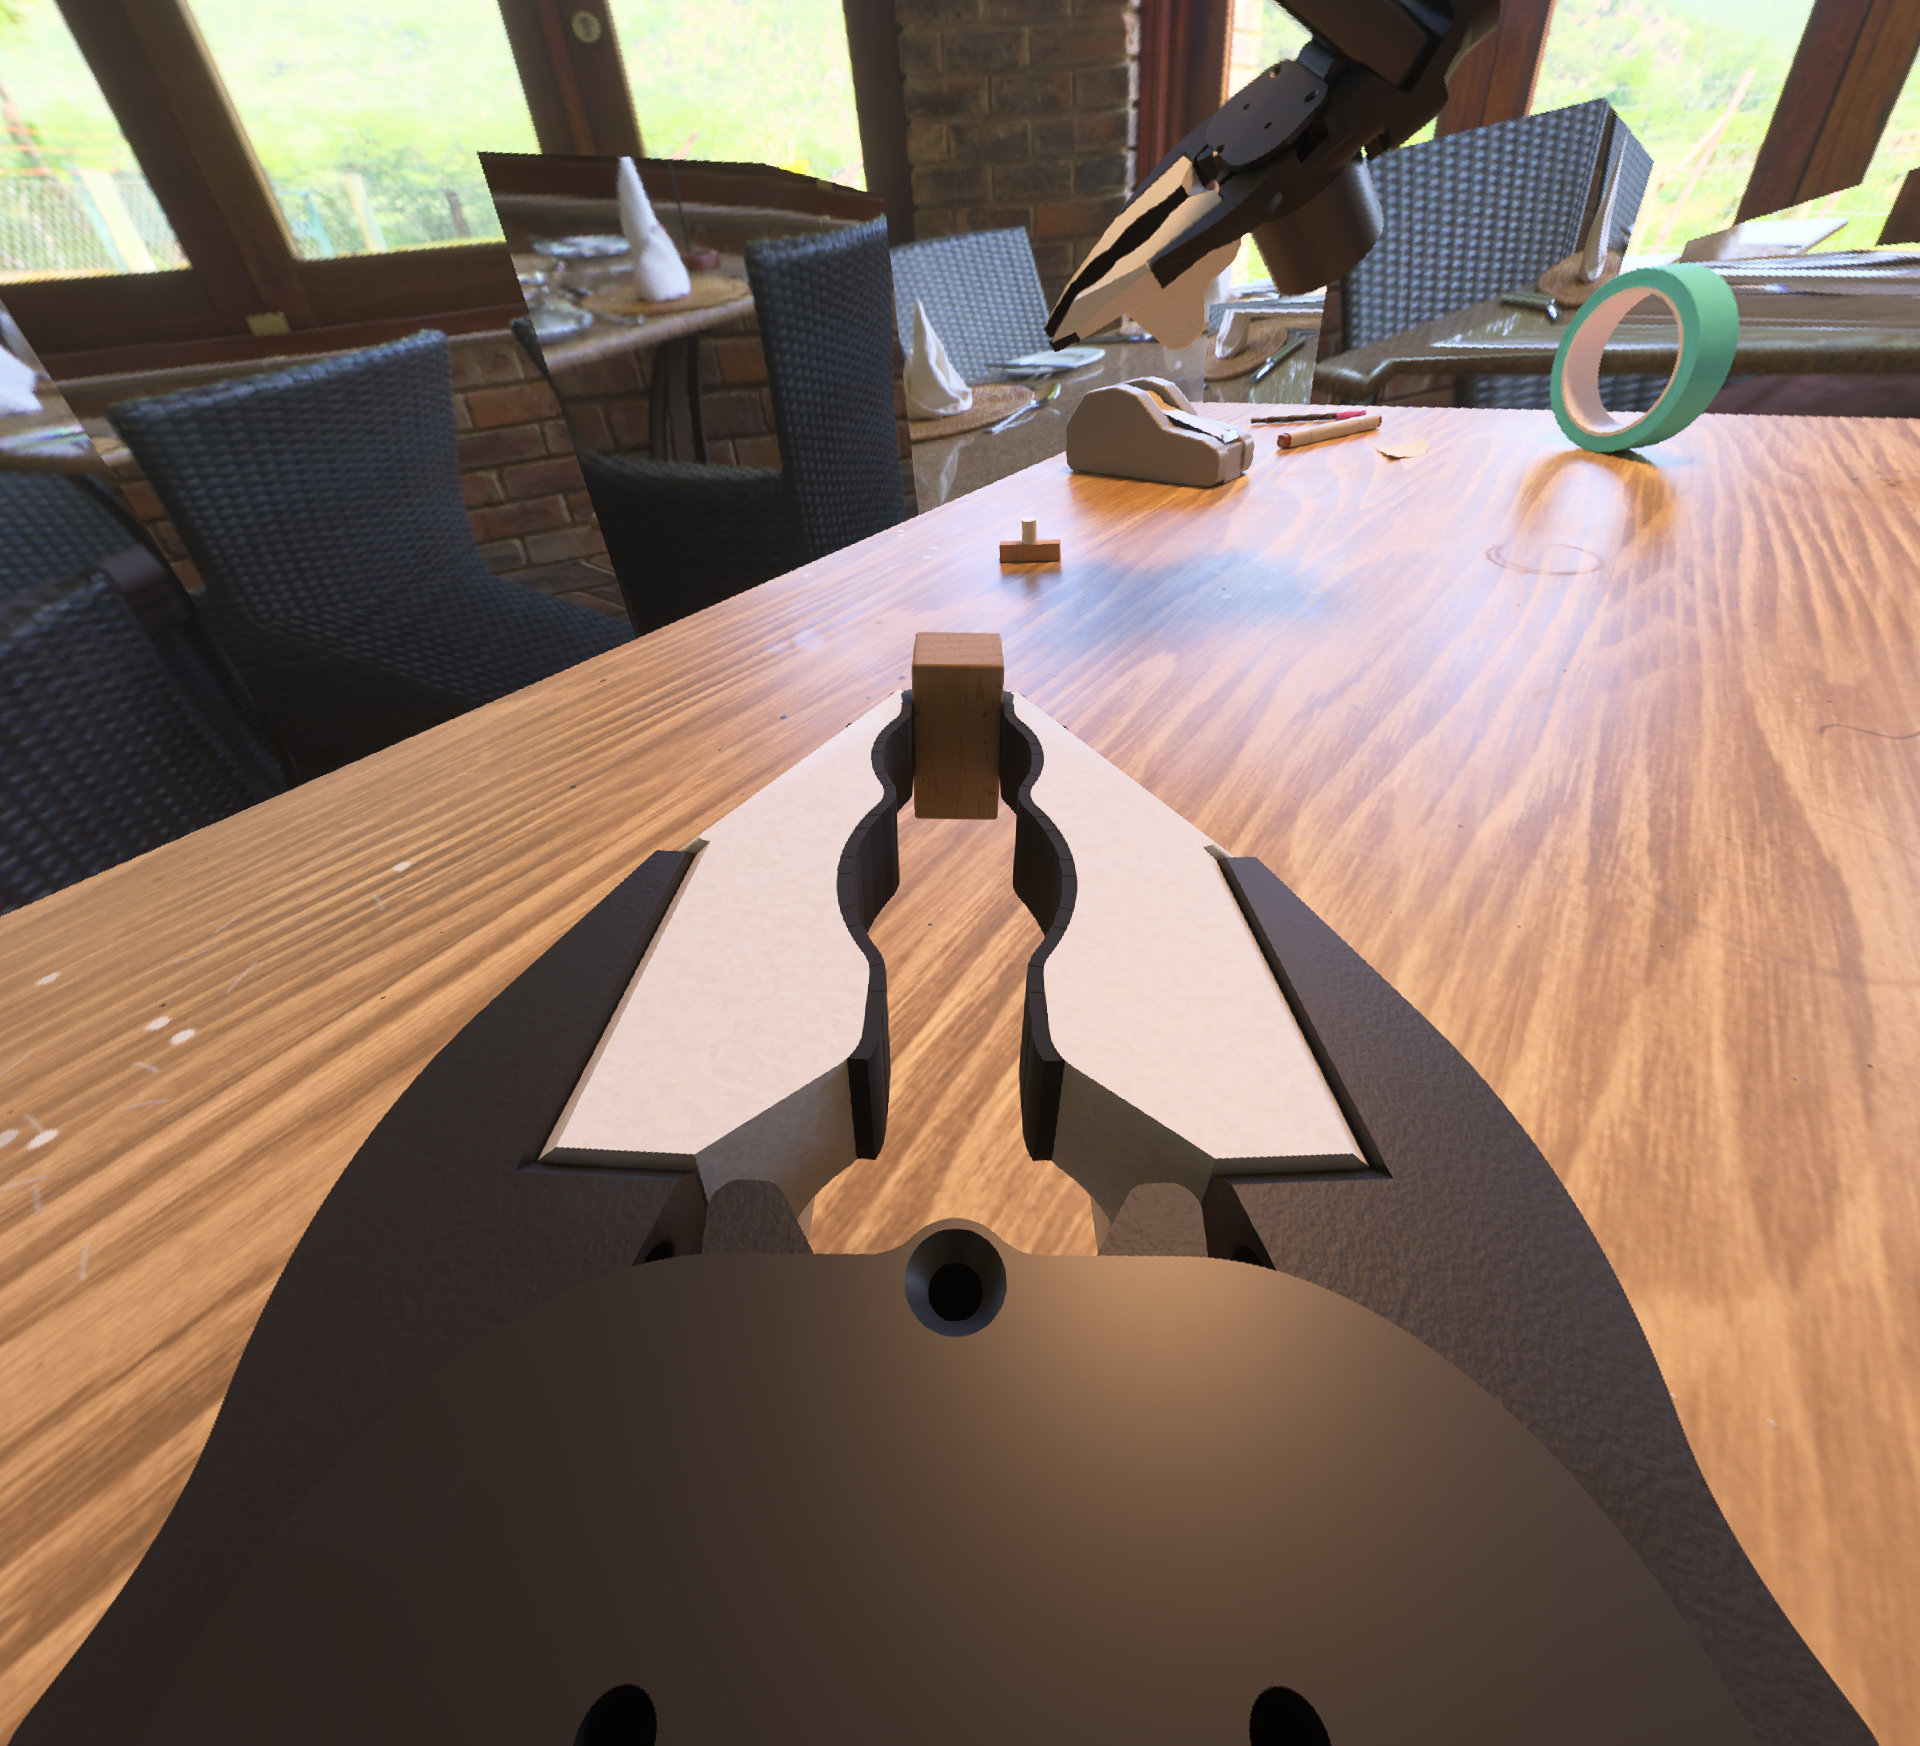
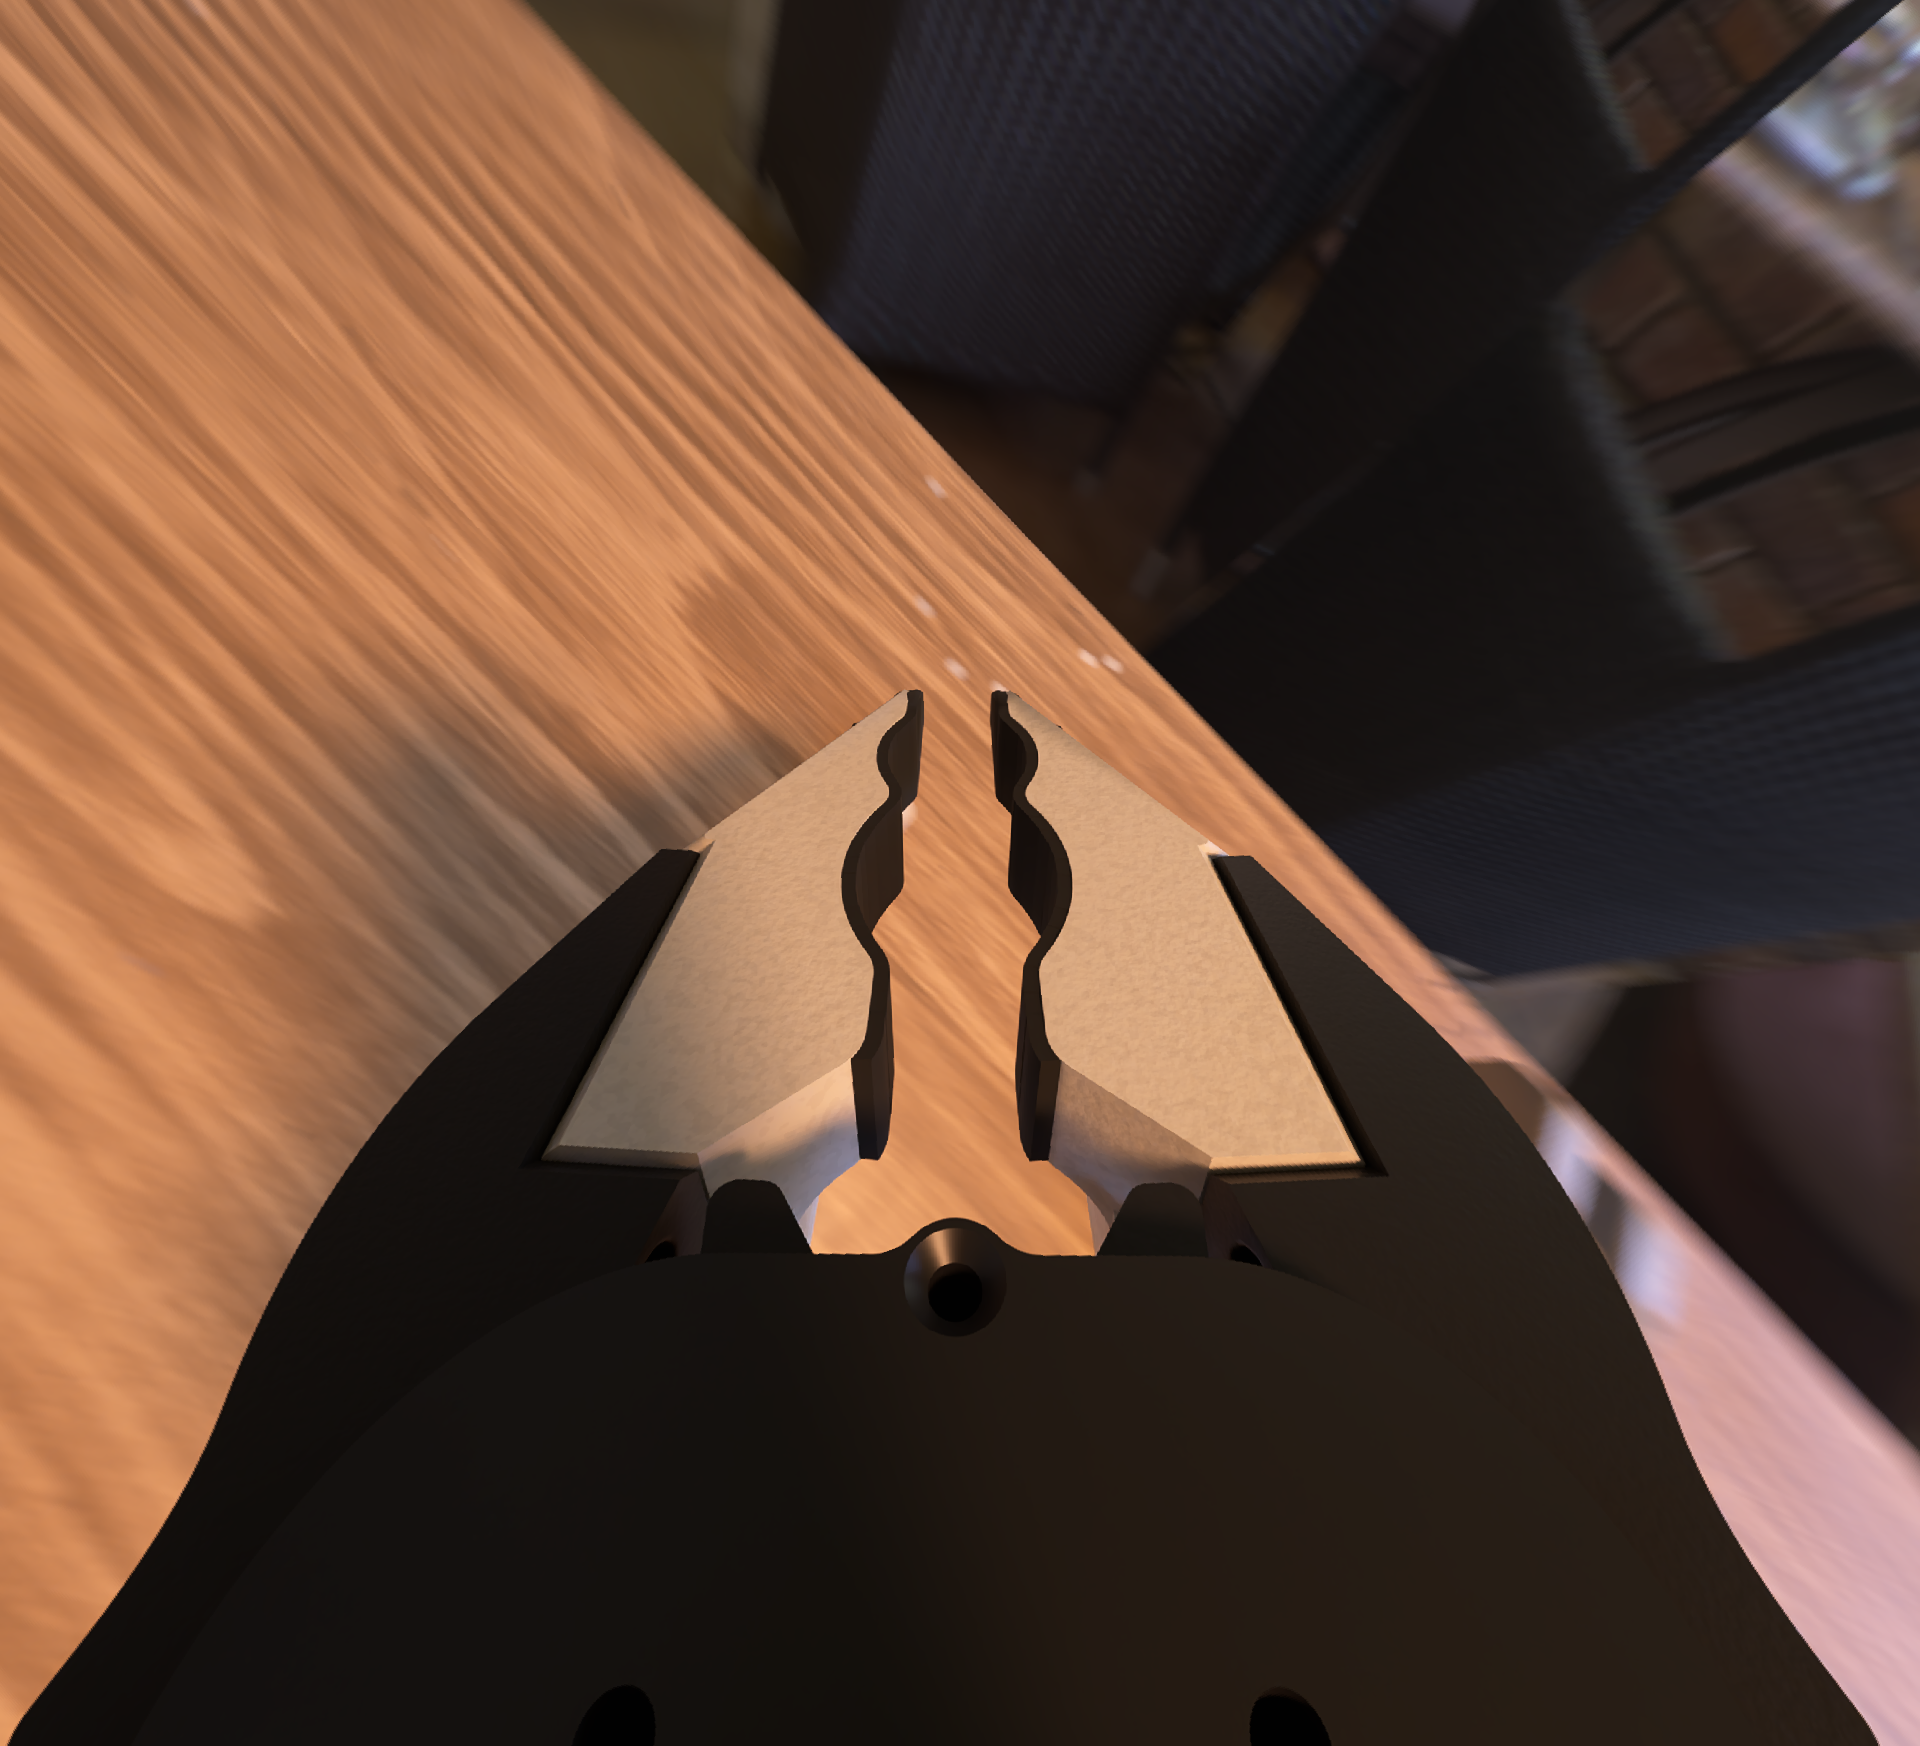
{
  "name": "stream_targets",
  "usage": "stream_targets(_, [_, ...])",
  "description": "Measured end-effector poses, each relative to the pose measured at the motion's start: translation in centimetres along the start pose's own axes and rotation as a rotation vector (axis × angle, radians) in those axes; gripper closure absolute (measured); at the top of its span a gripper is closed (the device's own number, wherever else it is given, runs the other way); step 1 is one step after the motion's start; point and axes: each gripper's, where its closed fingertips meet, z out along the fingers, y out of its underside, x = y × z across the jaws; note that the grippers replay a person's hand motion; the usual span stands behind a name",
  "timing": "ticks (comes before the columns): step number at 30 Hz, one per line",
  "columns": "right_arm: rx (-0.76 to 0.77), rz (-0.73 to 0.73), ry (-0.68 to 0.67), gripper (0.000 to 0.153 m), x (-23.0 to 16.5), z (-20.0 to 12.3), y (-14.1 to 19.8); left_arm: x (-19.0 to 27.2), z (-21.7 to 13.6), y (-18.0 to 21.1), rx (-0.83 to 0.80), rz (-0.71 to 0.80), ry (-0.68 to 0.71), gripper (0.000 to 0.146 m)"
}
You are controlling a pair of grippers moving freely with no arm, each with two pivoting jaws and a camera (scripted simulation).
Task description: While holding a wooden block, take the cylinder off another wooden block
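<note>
My left gripper (image 1: pixel 956 697) is shut on a small wooden block (image 1: pixel 956 746), held upright just above the wooden table (image 1: pixel 1351 865). Farther ahead, a flat wooden block (image 1: pixel 1030 553) lies on the table with a short pale cylinder (image 1: pixel 1029 529) standing on it. My right gripper (image 1: pixel 1065 333) hangs in the air beyond and above that block, tilted down to the left. In the right wrist view it (image 2: pixel 956 699) is empty, its fingers a narrow gap apart, over the table near its edge. The flat block and the cylinder do not show there.
A grey tape dispenser (image 1: pixel 1155 439), two pens (image 1: pixel 1328 430) and a green tape roll (image 1: pixel 1642 358) standing on edge sit at the table's far side. The table edge (image 2: pixel 1039 553) runs diagonally, with dark wicker chairs (image 2: pixel 1143 138) beyond it.
</note>
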Motion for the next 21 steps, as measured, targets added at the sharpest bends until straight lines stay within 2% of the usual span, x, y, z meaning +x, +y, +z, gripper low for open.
stream_targets(2, [-0.128,-0.177,0.106,0.14,1.1,0.1,1.1,0.1,0.1,0.0,-0.005,0.007,0.002,0.131])
stream_targets(4, [-0.188,-0.224,0.128,0.136,1.1,0.5,1.3,0.2,0.0,0.0,0.002,0.027,-0.003,0.131])
stream_targets(8, [-0.15,-0.205,0.046,0.132,-1.1,1.4,0.2,0.7,-0.2,0.2,-0.011,0.079,-0.007,0.131])
stream_targets(11, [-0.162,-0.209,0.055,0.132,-1.7,1.9,0.1,1.0,-0.4,0.3,-0.025,0.105,-0.01,0.131])
stream_targets(16, [-0.179,-0.104,0.05,0.133,-1.8,2.8,0.4,1.2,-0.5,0.5,-0.042,0.112,-0.006,0.131])
stream_targets(21, [-0.207,-0.072,0.061,0.134,-1.7,3.3,1.1,1.4,-0.3,0.7,-0.058,0.12,0.001,0.131])
